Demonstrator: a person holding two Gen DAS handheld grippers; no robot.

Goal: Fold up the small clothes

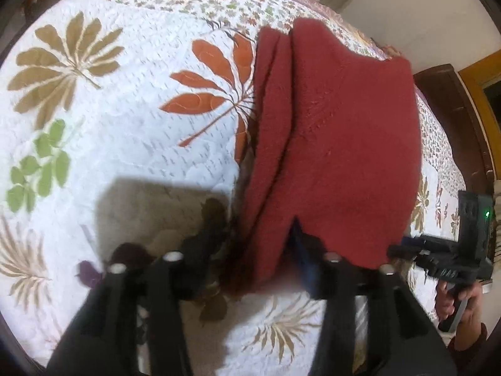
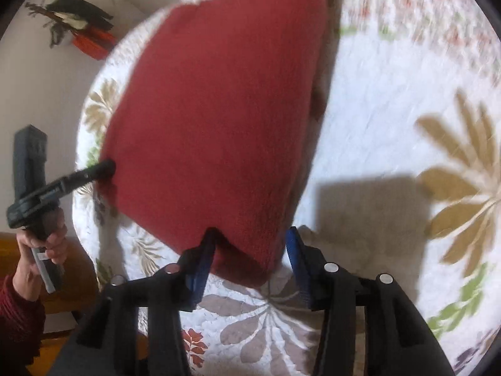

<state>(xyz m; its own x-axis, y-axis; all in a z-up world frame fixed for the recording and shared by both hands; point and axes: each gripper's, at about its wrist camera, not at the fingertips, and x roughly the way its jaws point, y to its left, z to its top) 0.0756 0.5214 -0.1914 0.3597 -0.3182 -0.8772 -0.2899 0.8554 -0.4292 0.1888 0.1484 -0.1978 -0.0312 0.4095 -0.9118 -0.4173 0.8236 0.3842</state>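
**Red cloth hanging over a leaf-print quilt, both grippers at its edge**

Item one: a red fleecy cloth [image 1: 335, 144], lifted and hanging above the quilt [image 1: 125, 131]. In the left wrist view two folds are running down its left side.

Item two: the left gripper [image 1: 250, 257]. Its own camera is showing the cloth's lower edge draping over and between the fingers; one blue pad [image 1: 302, 250] is poking up through a notch in the hem, and the other finger is lying blurred in shadow. The fingers are standing wide apart there, yet the right wrist view is showing the tip pressed into the cloth's left edge [image 2: 106, 166]. Whether it is pinching the cloth cannot be told.

Item three: the right gripper [image 2: 252, 247]. Its jaws are standing open, the left blue pad [image 2: 203, 257] touching the hem and the lower corner sagging between the two fingers.

Item four: a hand [image 2: 43, 244] in a dark red sleeve, gripping the left gripper's handle.

No containers are showing. The cloth's top edge is running out of the right wrist view. Objects on the wall [image 2: 84, 28] are too blurred to name. A dark wooden bed frame [image 1: 454, 119] is showing partly behind the quilt.
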